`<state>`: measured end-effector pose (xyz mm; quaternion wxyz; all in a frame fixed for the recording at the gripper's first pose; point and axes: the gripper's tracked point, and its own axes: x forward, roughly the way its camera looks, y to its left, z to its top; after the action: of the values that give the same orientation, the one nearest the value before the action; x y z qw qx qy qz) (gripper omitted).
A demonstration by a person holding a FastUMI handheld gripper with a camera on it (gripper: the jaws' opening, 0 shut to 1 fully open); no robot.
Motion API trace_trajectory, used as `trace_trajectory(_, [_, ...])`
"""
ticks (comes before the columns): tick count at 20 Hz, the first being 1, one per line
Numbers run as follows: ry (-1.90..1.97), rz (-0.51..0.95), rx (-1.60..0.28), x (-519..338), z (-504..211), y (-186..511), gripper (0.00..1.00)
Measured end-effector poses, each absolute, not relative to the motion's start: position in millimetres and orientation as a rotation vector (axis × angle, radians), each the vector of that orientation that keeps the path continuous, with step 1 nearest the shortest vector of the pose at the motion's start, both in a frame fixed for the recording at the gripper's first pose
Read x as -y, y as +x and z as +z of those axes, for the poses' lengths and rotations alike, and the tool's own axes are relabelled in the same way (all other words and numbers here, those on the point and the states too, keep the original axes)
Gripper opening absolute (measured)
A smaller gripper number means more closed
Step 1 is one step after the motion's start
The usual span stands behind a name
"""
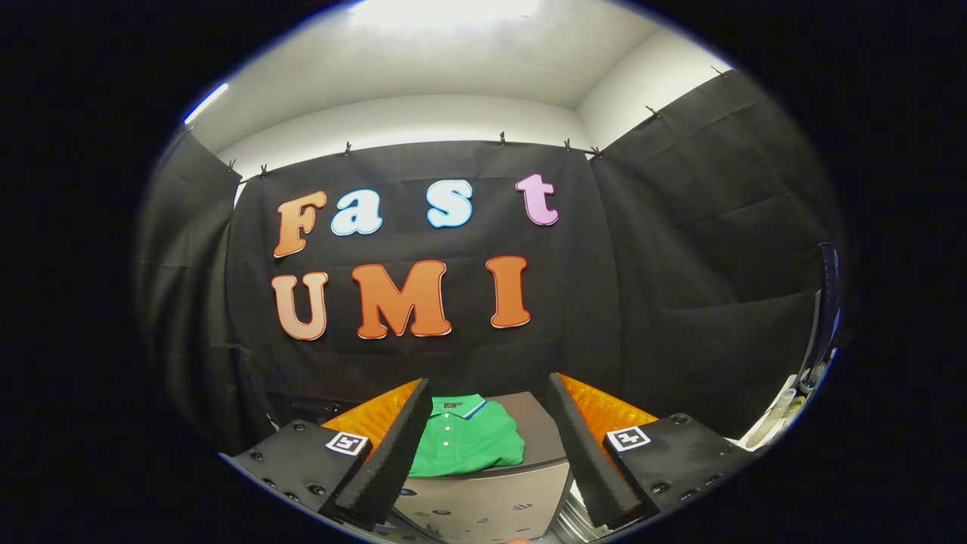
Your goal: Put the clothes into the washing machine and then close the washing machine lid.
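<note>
Task start: fingers (483, 446) spread wide w/ nothing held, green shirt (467, 440) folded on grey counter (540, 431) ahead, not yet loaded.

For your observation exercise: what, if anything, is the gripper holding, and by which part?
Nothing. The gripper is open, its fingers apart, and the folded green shirt lies untouched beyond them on a grey surface.

The green polo shirt (468, 442) is soft matt knit cloth — folded on the washing machine (491, 499), whose top looks smooth, faintly glossy; the parted gripper (488, 393) pads look ribbed foam.
</note>
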<state>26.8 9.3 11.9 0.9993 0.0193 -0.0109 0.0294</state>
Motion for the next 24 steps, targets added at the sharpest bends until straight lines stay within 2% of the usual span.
trace_trajectory(4, [0.036, 0.061, 0.070, -20, 23, 20, 0.99])
trace_trajectory(14, [0.046, 0.014, -0.008, -48, 18, 43, 0.98])
trace_trajectory(20, [0.002, -0.059, -0.067, -62, -7, 87, 0.99])
trace_trajectory(24, [0.001, -0.018, -0.143, -78, -30, 148, 0.99])
